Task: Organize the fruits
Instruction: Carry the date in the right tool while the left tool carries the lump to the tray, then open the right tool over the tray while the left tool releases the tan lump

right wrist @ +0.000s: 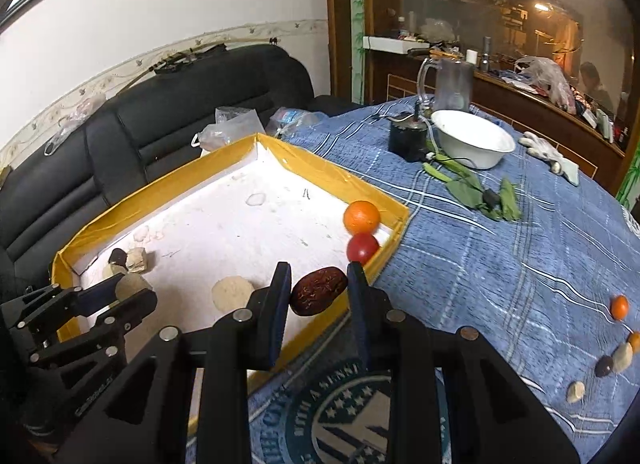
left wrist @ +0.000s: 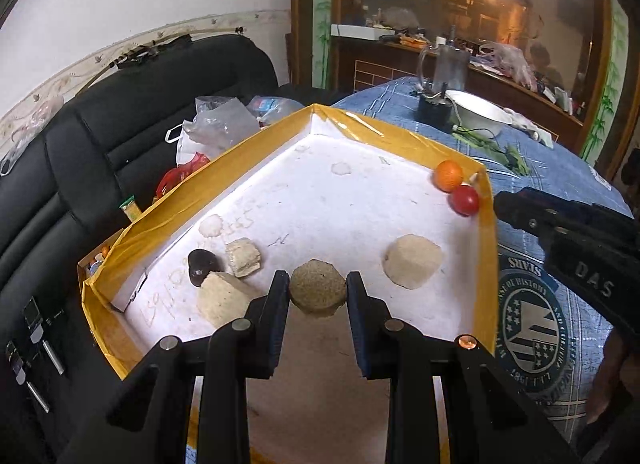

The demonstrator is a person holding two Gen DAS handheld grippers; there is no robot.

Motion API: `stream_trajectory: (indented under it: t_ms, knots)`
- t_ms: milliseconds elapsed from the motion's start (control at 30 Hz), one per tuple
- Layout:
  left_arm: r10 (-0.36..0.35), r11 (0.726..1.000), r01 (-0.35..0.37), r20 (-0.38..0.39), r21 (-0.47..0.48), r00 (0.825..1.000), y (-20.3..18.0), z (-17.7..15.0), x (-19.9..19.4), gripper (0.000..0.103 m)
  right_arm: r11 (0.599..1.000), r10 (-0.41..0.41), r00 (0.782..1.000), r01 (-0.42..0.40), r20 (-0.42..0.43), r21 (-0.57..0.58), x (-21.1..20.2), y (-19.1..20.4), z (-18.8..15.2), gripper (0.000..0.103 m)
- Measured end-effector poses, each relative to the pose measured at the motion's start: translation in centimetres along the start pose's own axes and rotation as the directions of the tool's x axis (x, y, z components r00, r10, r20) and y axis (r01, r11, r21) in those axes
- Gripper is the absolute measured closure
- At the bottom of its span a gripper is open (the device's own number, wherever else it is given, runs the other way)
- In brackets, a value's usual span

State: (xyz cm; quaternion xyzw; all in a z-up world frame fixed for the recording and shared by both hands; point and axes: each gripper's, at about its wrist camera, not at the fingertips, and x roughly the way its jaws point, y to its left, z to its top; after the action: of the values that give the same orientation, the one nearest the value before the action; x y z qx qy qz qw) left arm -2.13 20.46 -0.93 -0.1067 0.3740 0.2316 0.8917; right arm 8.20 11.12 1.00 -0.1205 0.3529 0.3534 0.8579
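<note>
Nearest, right gripper (right wrist: 318,288) closed on a wrinkled red date (right wrist: 318,291), carried above the near rim of the yellow-walled tray (right wrist: 308,161). Left gripper (left wrist: 318,292) likewise closed on a tan, sandy lump (left wrist: 318,292), low over the near end of the tray floor. At 10 o'clock from that lump, a grouped cluster: pale wedge (left wrist: 222,300), dark fruit (left wrist: 204,264), cream block (left wrist: 243,257). At 2 o'clock, a lone beige lump (left wrist: 413,261). Farther, in the tray's right corner, red fruit (left wrist: 464,199) touching orange fruit (left wrist: 449,175). Outside the tray, at 4 o'clock on the blue cloth (right wrist: 500,232): small orange fruit (right wrist: 620,307), dark piece (right wrist: 604,366), pale pieces (right wrist: 576,392), not yet collected. Probably about half done: two kinds grouped, two items in transit, a handful left. Beyond, white bowl (right wrist: 472,139).
</note>
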Motion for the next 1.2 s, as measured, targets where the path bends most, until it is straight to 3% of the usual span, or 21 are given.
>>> stream_trajectory:
  t_ms: [667, 1200]
  knots:
    - [0.023, 0.999, -0.026, -0.066, -0.045, 0.998, 1.4, 1.1, 2.1, 0.075, 0.999, 0.032, 0.997, -0.034, -0.07, -0.031, 5.2, 1.3, 2.1, 0.072]
    - [0.08, 0.994, -0.088, -0.106, -0.072, 0.991, 2.4, 3.5, 3.7, 0.075, 0.998, 0.039, 0.991, -0.046, -0.13, -0.049, 7.9, 1.5, 3.0, 0.072]
